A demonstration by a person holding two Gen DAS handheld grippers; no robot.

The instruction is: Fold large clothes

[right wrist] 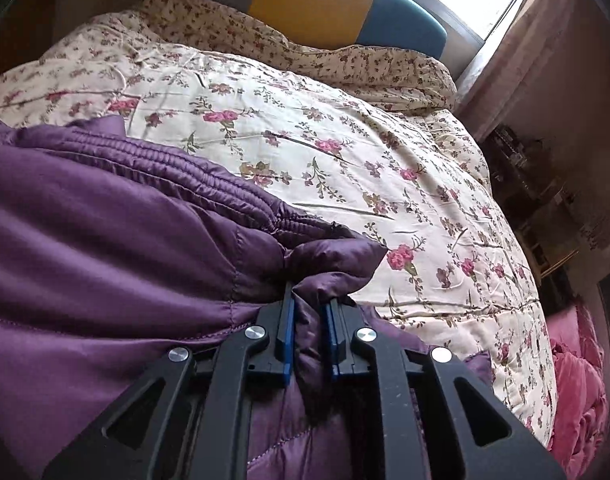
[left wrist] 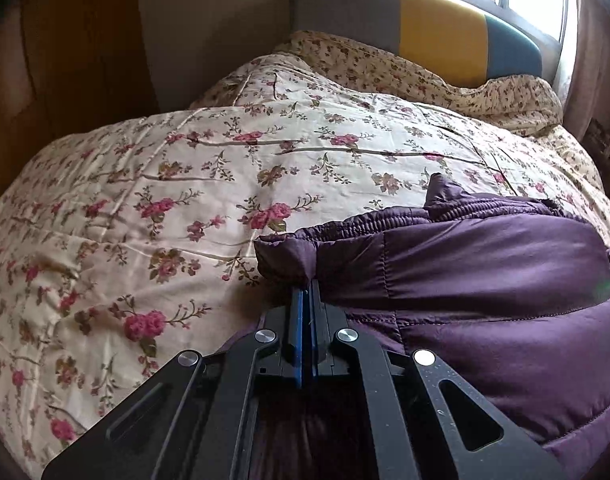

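Note:
A purple padded garment (left wrist: 485, 264) with a ribbed elastic band lies folded over on a floral bedspread (left wrist: 185, 184). My left gripper (left wrist: 307, 286) is shut on the garment's left corner, its blue pads pressed together on the fabric. In the right wrist view the same garment (right wrist: 105, 216) fills the left side. My right gripper (right wrist: 311, 296) holds a bunched fold of its right corner; the blue pads stand a little apart with puffy fabric filling the gap and touching both. Both grippers point down at the bed.
A grey, yellow and blue headboard (left wrist: 441, 28) and a rumpled small-flowered quilt (right wrist: 345, 60) lie at the far end under a window. A wooden wardrobe (left wrist: 45, 60) stands left of the bed. Pink bedding (right wrist: 577, 380) and cluttered shelves (right wrist: 545, 200) are on the right.

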